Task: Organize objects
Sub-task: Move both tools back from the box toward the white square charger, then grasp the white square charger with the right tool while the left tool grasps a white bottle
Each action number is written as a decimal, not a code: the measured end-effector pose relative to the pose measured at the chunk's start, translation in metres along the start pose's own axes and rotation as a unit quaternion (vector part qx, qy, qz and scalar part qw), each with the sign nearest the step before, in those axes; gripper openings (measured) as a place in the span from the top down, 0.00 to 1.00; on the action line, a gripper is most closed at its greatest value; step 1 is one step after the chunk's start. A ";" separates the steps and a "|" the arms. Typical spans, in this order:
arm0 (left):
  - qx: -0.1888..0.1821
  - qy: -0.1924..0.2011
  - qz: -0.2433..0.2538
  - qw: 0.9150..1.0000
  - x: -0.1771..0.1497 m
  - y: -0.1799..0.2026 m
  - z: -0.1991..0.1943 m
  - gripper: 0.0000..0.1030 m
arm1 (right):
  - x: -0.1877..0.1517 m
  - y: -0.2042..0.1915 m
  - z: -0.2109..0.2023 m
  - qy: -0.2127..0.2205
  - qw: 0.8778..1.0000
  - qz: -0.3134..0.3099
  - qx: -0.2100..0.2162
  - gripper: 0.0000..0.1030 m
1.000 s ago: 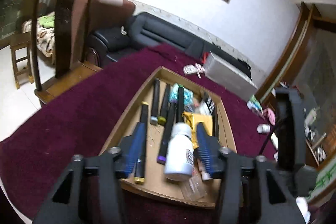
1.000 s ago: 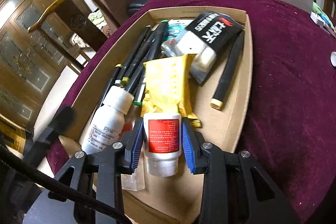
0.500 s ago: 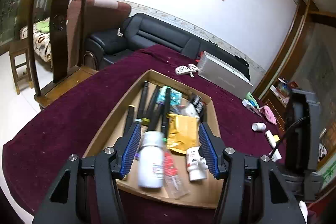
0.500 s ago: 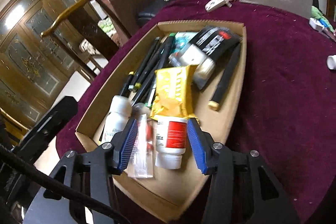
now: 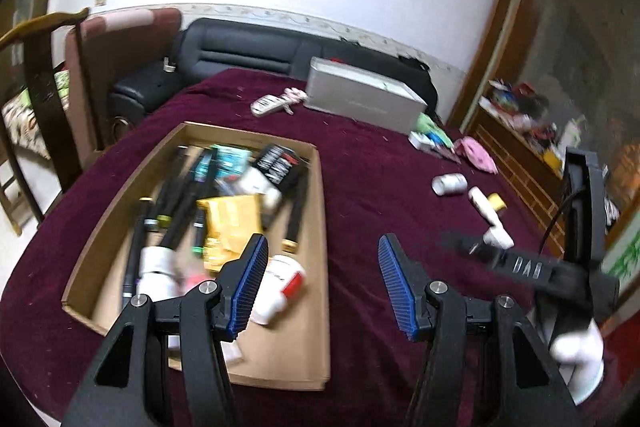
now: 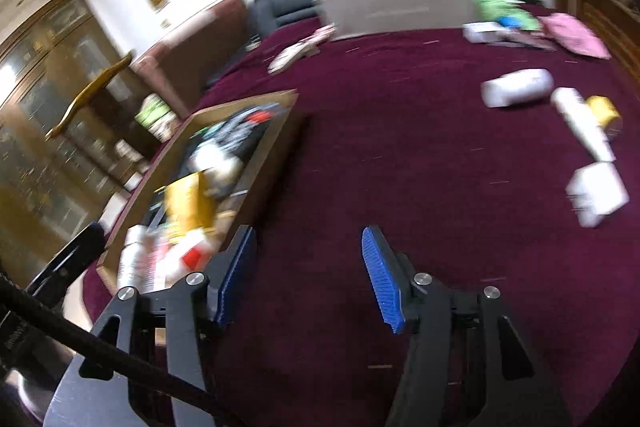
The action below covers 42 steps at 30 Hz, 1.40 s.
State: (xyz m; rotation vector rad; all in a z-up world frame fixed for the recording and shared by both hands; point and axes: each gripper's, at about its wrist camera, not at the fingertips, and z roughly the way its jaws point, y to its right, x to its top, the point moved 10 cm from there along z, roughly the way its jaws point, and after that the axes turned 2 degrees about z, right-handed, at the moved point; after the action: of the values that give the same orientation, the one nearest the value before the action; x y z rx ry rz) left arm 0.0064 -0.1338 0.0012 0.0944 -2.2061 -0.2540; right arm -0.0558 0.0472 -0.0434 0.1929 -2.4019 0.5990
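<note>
The left wrist view looks down into a shallow cardboard box (image 5: 316, 267) on a worktop (image 5: 380, 179) covered in dark red cloth. Inside lie black pens (image 5: 176, 195), a yellow packet (image 5: 232, 219), a black pouch (image 5: 278, 163) and two white bottles: one (image 5: 158, 271) at the near left, and one with a red label (image 5: 280, 287) touching nothing but the box floor, just behind the left finger. The left gripper (image 5: 320, 283) hovers above the box's right wall, fingers (image 5: 250, 279) spread wide and empty. This view alone shows the right gripper's black body (image 5: 560, 267) from outside, at the far right.

The right wrist view is blurred. It shows the box (image 6: 260, 163) only at its left edge, with the right gripper (image 6: 308, 279) over bare cloth beside it, fingers (image 6: 382, 283) wide apart and holding nothing. Only here are the loose items seen closely: a white bottle on its side (image 6: 516, 87), a white tube (image 6: 584, 127), a small yellow piece (image 6: 604, 109) and a white box (image 6: 598, 193), all well apart from the fingers at the right. A grey case (image 6: 400, 7) stands at the worktop's far edge.
</note>
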 end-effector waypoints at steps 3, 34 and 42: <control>-0.009 -0.020 0.020 1.000 -0.004 0.022 0.013 0.49 | 0.011 0.058 -0.015 0.017 0.998 0.046 -0.029 0.46; -0.037 -0.066 0.188 0.979 0.046 0.162 0.152 0.50 | 0.033 0.201 -0.001 0.006 0.986 0.039 -0.161 0.46; -0.061 -0.094 0.296 0.949 0.054 0.222 0.242 0.50 | 0.035 0.198 -0.001 0.008 0.988 0.045 -0.150 0.45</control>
State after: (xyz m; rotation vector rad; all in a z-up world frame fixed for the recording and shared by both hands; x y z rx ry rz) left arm -0.2138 0.1105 -0.0504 -0.6759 -2.2857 -0.0608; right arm -0.1383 0.2236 -0.0944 -0.0504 -2.4585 0.2705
